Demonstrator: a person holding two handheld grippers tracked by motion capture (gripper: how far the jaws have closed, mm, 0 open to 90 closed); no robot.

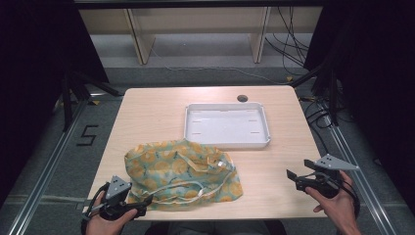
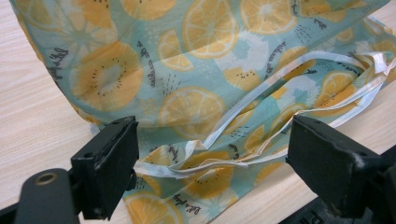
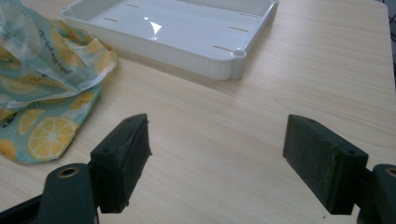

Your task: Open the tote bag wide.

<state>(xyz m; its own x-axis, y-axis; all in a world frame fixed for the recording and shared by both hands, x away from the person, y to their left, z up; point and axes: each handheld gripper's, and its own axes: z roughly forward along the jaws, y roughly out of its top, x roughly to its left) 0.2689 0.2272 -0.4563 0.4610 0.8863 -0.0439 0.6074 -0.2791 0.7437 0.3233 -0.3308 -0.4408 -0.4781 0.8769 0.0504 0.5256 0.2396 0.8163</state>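
So the left gripper (image 1: 145, 200) sits at the near table (image 1: 161, 105) edge, jaws wide apart and grasping nothing, with the white strap (image 2: 233, 123) of the lemon-print bag (image 1: 181, 174) lying between them. The right gripper (image 1: 291, 175) hangs over bare wood at the near right, spread wide and empty too. The bag's crumpled near the front left. Behind it sits a white tray (image 1: 266, 125).

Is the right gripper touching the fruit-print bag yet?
Apart. The right gripper view shows its open fingers over bare table, with the fruit-print bag off to the side.
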